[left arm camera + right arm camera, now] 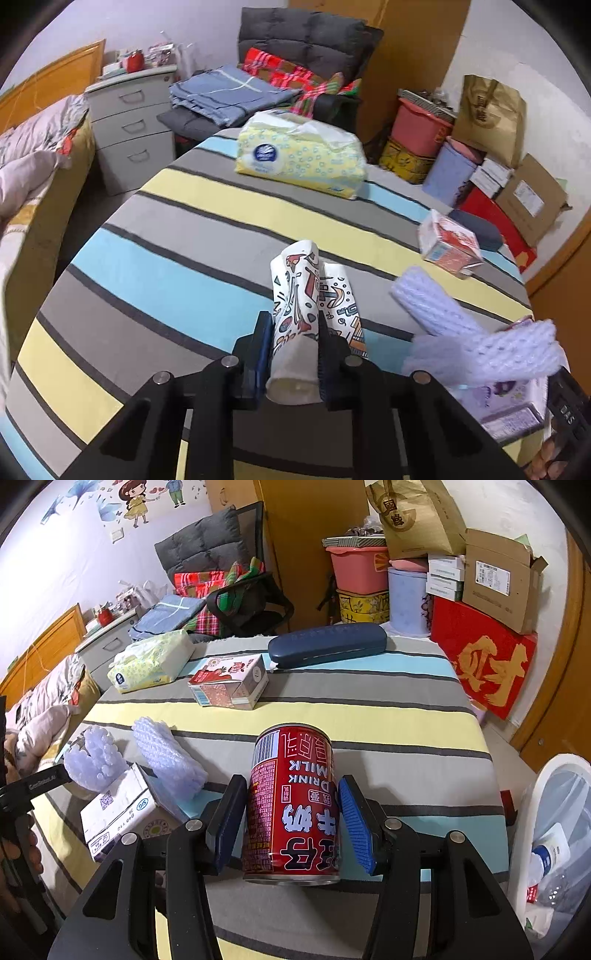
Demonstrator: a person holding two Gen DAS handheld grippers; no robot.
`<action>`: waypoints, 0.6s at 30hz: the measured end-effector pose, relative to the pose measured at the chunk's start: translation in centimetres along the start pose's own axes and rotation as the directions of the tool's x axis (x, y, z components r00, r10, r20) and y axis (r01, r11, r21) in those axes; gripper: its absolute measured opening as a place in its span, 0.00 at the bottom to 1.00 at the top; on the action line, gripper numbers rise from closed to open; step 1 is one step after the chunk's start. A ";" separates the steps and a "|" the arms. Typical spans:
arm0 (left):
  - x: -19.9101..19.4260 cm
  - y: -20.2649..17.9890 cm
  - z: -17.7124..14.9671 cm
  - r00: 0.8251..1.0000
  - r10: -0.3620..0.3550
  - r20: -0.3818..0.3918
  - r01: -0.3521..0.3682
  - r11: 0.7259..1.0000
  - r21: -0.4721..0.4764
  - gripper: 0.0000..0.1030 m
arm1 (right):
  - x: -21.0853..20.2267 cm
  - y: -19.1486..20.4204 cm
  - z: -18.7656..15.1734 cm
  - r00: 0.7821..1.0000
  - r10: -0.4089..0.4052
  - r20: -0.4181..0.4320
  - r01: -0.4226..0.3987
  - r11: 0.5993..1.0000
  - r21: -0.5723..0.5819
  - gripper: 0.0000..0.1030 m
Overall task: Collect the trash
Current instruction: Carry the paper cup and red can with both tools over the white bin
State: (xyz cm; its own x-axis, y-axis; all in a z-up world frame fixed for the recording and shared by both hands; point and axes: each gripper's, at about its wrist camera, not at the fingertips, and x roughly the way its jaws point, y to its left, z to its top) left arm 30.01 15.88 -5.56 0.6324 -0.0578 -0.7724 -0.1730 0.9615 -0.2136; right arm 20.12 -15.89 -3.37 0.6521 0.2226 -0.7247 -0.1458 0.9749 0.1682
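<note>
Mid-collection over the striped table (155, 206): your left gripper (295, 345) clamps a crushed patterned paper cup (295, 295), your right gripper (291, 818) brackets the red milk can (293, 805) (contact unclear), calling next for a carry to the white bin (554, 834).

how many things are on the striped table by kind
Cans: 1, red can
Paper cups: 2
Foam nets: 2
Cartons: 2
Tissue packs: 1
Glasses cases: 1
Total: 9
</note>
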 end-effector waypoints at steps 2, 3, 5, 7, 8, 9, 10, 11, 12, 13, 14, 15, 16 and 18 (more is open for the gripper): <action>-0.4 -0.4 -0.1 1.000 0.007 0.010 -0.007 1.000 0.019 0.21 | -0.1 -0.1 0.0 1.000 0.003 0.002 -0.003 1.000 0.005 0.51; -0.6 -0.4 -0.2 1.000 -0.003 0.015 0.003 1.000 0.019 0.21 | -0.2 -0.1 -0.1 1.000 0.002 0.004 -0.002 1.000 0.007 0.51; -1.1 -0.6 -0.3 1.000 -0.011 0.024 0.011 1.000 0.025 0.21 | -0.4 -0.1 -0.2 1.000 0.003 0.008 -0.003 1.000 0.010 0.51; -1.7 -0.8 -0.5 0.999 -0.019 0.034 0.017 0.999 0.032 0.21 | -0.7 -0.2 -0.3 1.000 0.009 0.019 -0.009 1.000 0.017 0.51; -2.0 -0.8 -0.6 0.999 -0.020 0.038 0.019 0.999 0.035 0.21 | -0.8 -0.1 -0.3 1.000 0.010 0.023 -0.010 1.000 0.017 0.51; -2.4 -1.0 -0.6 0.999 -0.021 0.044 0.019 0.999 0.042 0.21 | -1.1 -0.1 -0.3 0.999 0.011 0.031 -0.011 1.000 0.015 0.51; -2.8 -1.1 -0.7 0.998 -0.019 0.052 0.016 0.999 0.050 0.21 | -1.3 -0.1 -0.3 0.999 0.012 0.035 -0.012 1.000 0.014 0.51; -3.3 -1.2 -0.7 0.998 -0.016 0.061 0.013 0.998 0.056 0.21 | -1.5 -0.1 -0.4 0.999 0.012 0.038 -0.013 1.000 0.016 0.51; -3.8 -1.5 -0.8 0.997 -0.018 0.072 0.013 0.998 0.067 0.21 | -1.5 -0.1 -0.3 0.999 0.012 0.039 -0.012 1.000 0.018 0.51; -4.2 -1.6 -0.8 0.997 -0.020 0.078 0.014 0.997 0.072 0.21 | -1.8 -0.2 -0.4 0.999 0.013 0.042 -0.014 1.000 0.023 0.51; -4.8 -1.8 -0.9 0.996 -0.024 0.085 0.017 0.997 0.074 0.21 | -2.0 -0.2 -0.4 0.999 0.016 0.046 -0.017 0.999 0.027 0.51; -5.2 -2.0 -0.9 0.995 -0.030 0.090 0.023 0.997 0.079 0.21 | -2.1 -0.2 -0.5 0.999 0.016 0.048 -0.018 0.999 0.029 0.51; -5.6 -2.1 -1.0 0.995 -0.035 0.095 0.027 0.996 0.082 0.21 | -2.3 -0.3 -0.5 0.999 0.015 0.051 -0.017 0.999 0.033 0.51; -6.7 -2.6 -1.2 0.993 -0.045 0.107 0.034 0.995 0.099 0.21 | -2.9 -0.4 -0.7 0.998 0.021 0.061 -0.024 0.999 0.043 0.51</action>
State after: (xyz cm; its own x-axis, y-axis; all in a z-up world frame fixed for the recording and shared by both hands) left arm 25.31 13.41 -0.60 0.7164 -0.0716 -0.6940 -0.0761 0.9808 -0.1798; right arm 17.76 -16.93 -1.78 0.6929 0.2426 -0.6790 -0.1295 0.9683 0.2138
